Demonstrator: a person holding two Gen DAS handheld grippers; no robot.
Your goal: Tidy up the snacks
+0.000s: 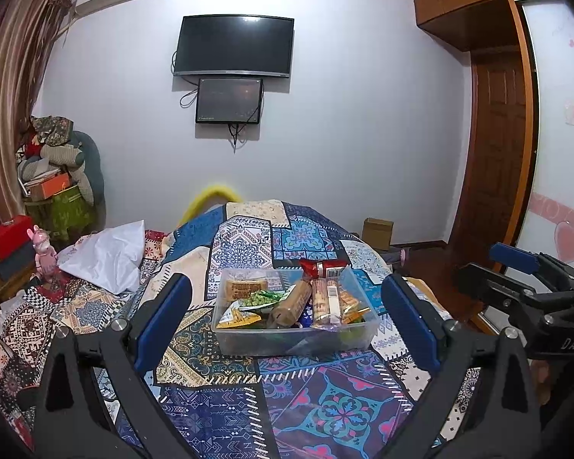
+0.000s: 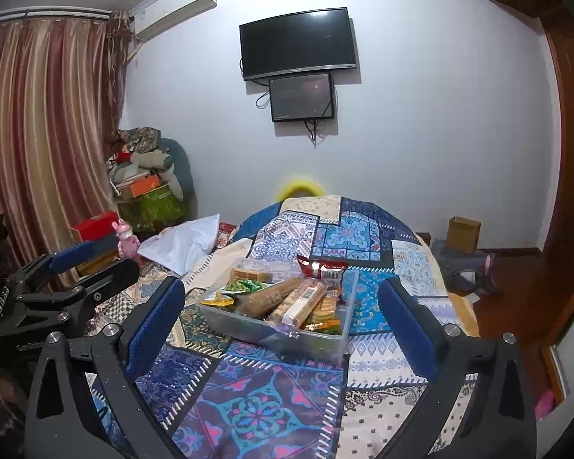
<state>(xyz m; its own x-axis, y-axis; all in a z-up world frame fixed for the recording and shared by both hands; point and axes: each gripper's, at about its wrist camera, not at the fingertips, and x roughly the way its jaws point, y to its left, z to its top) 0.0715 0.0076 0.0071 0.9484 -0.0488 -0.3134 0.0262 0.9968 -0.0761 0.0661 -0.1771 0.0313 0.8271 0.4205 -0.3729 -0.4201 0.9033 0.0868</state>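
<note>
Many snacks (image 1: 287, 302) already lie in the clear box (image 1: 248, 340) on the patterned bed (image 1: 218, 413), so little looks left to do, and both the left gripper (image 1: 287, 321) and right gripper (image 2: 283, 317) hang near it with jaws wide open and empty.

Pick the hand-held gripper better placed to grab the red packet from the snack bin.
Left, narrowly. The red packet sits at the clear bin's far side, nearly centred between the left hand-held gripper's open fingers. The right hand-held gripper, also open, sees the bin at an angle.
</note>
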